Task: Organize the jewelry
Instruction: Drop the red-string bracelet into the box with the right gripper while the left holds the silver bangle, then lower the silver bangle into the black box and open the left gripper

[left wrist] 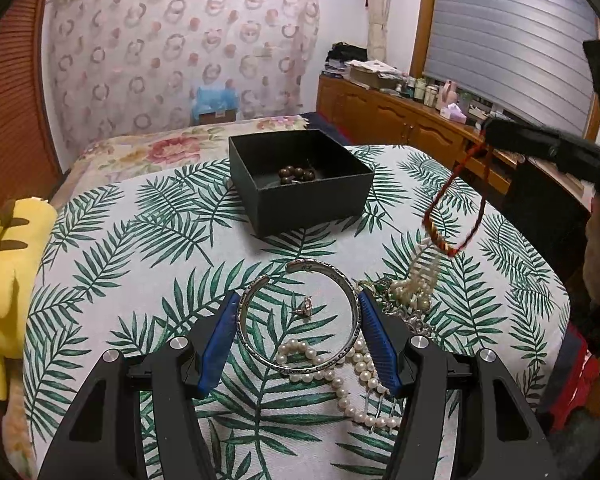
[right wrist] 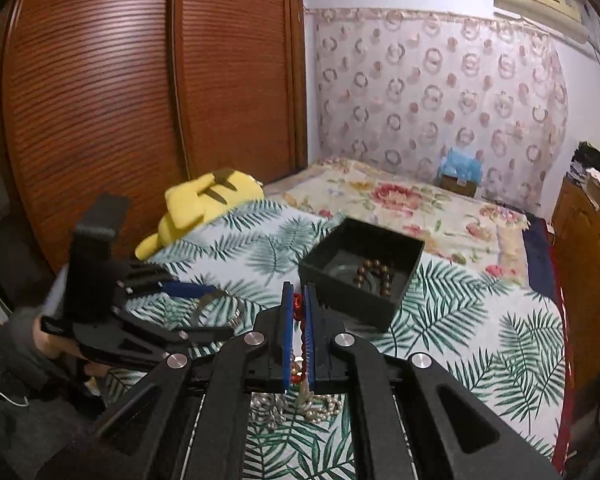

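My left gripper rests low over the leaf-print cloth, its blue pads pressed against both sides of a silver bangle. A small ring lies inside the bangle, and a pearl necklace runs under it. My right gripper is raised and shut on a red cord bracelet. In the left wrist view that bracelet hangs as a loop from the right gripper, above a tangled jewelry pile. The open black box holds a brown bead bracelet.
A yellow plush toy lies at the cloth's left edge. A flowered bed stretches behind the box. A wooden cabinet with bottles runs along the right, and a slatted wardrobe stands on the left.
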### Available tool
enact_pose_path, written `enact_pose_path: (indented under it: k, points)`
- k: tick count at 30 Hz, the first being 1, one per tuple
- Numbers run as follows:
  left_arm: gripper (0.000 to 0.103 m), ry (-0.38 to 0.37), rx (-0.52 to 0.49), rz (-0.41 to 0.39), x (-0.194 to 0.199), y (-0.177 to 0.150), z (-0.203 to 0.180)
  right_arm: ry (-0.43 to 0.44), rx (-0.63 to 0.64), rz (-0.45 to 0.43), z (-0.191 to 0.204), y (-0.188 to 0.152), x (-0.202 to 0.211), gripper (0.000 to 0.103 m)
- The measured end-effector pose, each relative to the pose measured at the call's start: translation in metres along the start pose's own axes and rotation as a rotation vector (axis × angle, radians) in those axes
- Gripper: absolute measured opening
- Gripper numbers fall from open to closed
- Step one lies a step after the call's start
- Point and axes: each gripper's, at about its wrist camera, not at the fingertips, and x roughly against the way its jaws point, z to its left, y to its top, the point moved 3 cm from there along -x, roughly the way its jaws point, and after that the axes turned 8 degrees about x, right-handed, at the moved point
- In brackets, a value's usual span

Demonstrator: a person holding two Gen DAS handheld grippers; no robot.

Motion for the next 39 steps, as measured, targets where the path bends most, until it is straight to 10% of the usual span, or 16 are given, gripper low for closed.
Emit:
enact_pose_path:
  k: [33,39]
  points:
    - [0.057,0.028,-0.038,-0.053,-0.046,0.084,0.004,-0.099,-0.112,0.085,-0.090,0.029,-0.117,0.008]
    - [0.057,0.034,-0.046,-0.050,-0.059,0.095,0.001,-0.082,-0.149,0.104,-0.095,0.017,-0.126,0.037]
